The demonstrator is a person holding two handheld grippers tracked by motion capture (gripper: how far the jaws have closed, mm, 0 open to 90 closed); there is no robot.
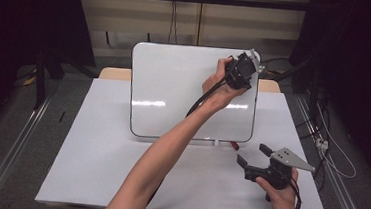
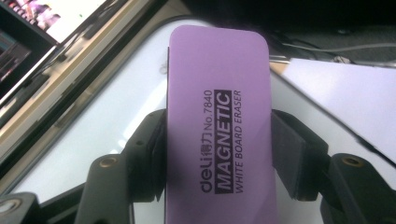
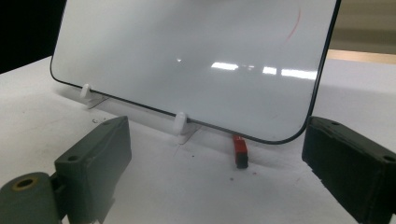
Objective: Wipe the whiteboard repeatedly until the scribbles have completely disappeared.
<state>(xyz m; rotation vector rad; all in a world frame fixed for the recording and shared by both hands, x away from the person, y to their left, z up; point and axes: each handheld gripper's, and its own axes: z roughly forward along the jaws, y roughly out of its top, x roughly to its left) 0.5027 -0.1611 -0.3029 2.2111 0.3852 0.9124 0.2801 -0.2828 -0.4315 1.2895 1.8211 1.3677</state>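
Left gripper (image 1: 244, 69) clamps the eraser (image 2: 218, 126) at the whiteboard (image 1: 174, 93) top corner; right gripper (image 1: 254, 157) gapes, empty, near a red marker (image 3: 240, 150); table (image 1: 93, 167) beneath.

My purple eraser (image 2: 217, 126) stands lengthwise at frame centre, black print up its face. It sits against the whiteboard's (image 1: 174, 91) upper right corner.

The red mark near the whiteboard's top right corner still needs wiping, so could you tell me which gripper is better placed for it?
Left. The left gripper is shut on the purple eraser at the whiteboard's upper right corner, where the red mark sits. The right gripper is open, low on the table, holding nothing.
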